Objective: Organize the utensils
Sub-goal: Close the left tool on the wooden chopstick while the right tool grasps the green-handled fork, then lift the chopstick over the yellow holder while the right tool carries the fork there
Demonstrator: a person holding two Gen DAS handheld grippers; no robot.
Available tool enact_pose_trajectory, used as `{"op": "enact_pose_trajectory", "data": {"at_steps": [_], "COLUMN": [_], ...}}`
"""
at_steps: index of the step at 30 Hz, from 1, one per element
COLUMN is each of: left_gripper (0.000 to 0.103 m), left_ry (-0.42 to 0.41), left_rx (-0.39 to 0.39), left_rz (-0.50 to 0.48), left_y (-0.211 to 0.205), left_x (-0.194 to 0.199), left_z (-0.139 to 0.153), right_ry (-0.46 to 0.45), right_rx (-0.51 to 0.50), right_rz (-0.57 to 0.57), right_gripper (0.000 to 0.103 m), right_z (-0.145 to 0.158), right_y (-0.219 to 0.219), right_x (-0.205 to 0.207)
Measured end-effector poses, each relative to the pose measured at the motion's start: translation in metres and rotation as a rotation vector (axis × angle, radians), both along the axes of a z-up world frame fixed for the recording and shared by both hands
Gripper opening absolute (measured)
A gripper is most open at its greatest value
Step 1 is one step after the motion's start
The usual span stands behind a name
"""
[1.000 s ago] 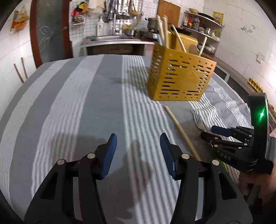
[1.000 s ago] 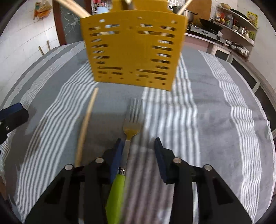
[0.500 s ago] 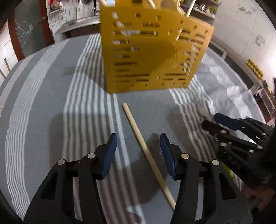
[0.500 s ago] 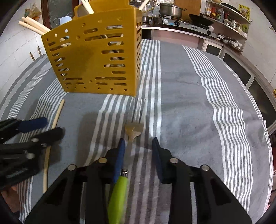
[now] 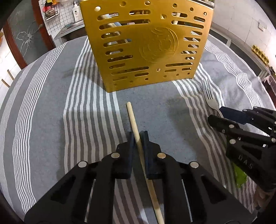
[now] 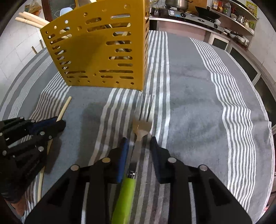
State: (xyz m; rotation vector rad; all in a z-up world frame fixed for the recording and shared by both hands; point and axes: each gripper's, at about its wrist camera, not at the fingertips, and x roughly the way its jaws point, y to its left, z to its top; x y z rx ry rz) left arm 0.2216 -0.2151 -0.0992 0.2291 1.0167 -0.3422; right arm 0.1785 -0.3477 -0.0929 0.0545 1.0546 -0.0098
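A grey tablecloth with white stripes [image 5: 43,106] covers the whole table, with some soft wrinkles near its right edge. Behind it stands a steel counter with a gas stove [image 6: 193,14], and a metal pot [image 6: 176,2] and a dark pan [image 6: 207,14] sit on the burners. Wall shelves [image 6: 241,20] carry bottles and jars. A white soap bottle [image 5: 75,13] stands before a tiled wall with a wire rack [image 5: 50,13]

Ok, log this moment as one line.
left gripper: shut on chopstick | right gripper: closing around fork | holder: upright
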Motion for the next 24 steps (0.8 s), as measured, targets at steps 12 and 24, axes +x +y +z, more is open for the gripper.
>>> {"op": "enact_pose_trajectory", "data": {"at_steps": [12, 24], "left_gripper": [0.004, 0.004], "left_ry": [-0.044, -0.199], "left_rx": [-0.101, -0.212], "left_rz": [-0.009, -0.021], "left_y": [0.026, 0.058], "left_x": [-0.005, -0.033], "left_z": [0.021, 0.07], "right_ry": [-0.083, -0.331], "right_rx": [0.116, 0.219], "right_rz": [-0.041, -0.021], "right_gripper": [0.006, 0.006], "right_z": [0.008, 0.054], "right_y": [-0.007, -0.024], "right_x": [-0.013, -0.042]}}
